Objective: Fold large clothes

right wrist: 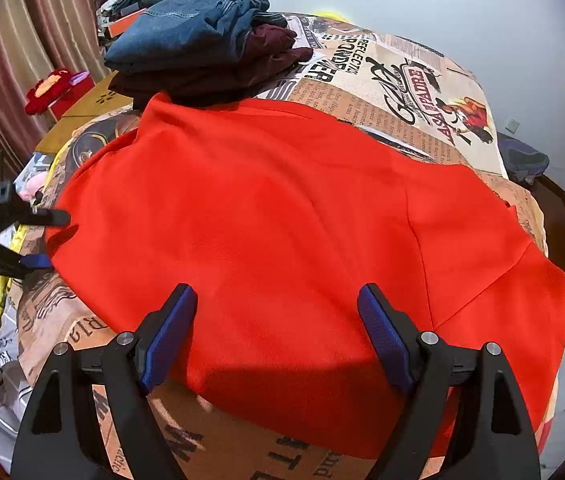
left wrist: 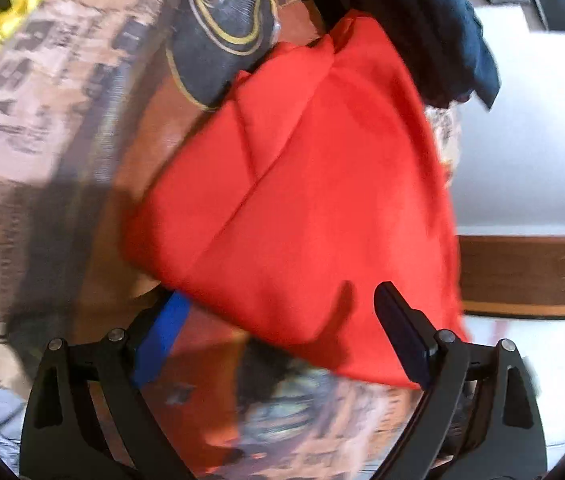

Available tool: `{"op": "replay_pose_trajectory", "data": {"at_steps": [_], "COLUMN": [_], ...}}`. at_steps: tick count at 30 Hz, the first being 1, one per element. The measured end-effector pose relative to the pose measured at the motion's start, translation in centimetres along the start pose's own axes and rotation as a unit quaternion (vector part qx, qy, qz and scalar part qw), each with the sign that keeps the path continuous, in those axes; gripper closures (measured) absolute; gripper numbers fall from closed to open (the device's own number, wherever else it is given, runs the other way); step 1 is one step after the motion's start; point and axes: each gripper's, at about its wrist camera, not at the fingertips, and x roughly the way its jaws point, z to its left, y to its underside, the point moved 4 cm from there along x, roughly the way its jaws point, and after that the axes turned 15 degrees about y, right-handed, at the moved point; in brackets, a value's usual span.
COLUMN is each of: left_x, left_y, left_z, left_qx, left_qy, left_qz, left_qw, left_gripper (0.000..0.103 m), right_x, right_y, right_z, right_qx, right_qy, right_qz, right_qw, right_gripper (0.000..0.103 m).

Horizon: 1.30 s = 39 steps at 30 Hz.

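Note:
A large red garment (right wrist: 282, 216) lies spread flat on a bed with a newspaper-print cover (right wrist: 398, 76). My right gripper (right wrist: 278, 336) is open, its blue-padded fingers hovering over the garment's near edge. My left gripper (left wrist: 282, 332) is open at the garment's left corner (left wrist: 302, 200); the cloth edge lies between its fingers, and that view is blurred. From the right wrist view the left gripper (right wrist: 48, 236) shows at the garment's left edge, jaws apart.
A pile of folded clothes, blue jeans (right wrist: 186, 28) over a maroon piece (right wrist: 242, 68), sits at the far side of the bed. A red plush toy (right wrist: 54, 88) on a box and curtains stand at left. A wall and wooden trim are at right.

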Motion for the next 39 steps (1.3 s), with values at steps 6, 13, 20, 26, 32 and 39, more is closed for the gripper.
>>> {"op": "replay_pose_trajectory", "data": {"at_steps": [6,13,20,26,32,39], "left_x": [2.2,3.7,-0.5,-6.1,-9.0,-8.9], "left_y": [-2.0,-1.4,-0.6,2.3,3.9,2.6], "left_z": [-1.6,-3.4,-9.1,-16.3,-20.7,-19.9], "left_qx": [0.019,0.101,0.203,0.292,0.366,0.343], "left_qy": [-0.008,-0.113,-0.093,-0.049,-0.060,-0.078], "left_qz": [-0.018,-0.090,-0.143,-0.199,-0.261,-0.262], "left_qw": [0.9996,0.9843,0.9643,0.9343,0.8911,0.8987], "left_gripper": [0.023,0.064,0.096,0.096,0.096,0.096], "right_x": [0.0,0.0,-1.2,-2.0,0.1,1.9], "right_y": [0.1,-0.6,-3.3,-6.2,-5.3,-3.8], "right_z": [0.1,-0.1,-0.9,0.5,7.0,10.6], "right_qx": [-0.001,0.013,0.043,0.056,0.007,0.006], "right_qy": [0.002,-0.013,-0.027,-0.053,-0.132,-0.197], "right_qz": [-0.002,0.023,0.017,-0.003,0.040,0.085], "right_qw": [1.000,1.000,0.999,0.997,0.990,0.977], "right_gripper": [0.021,0.021,0.021,0.021,0.021,0.020]}}
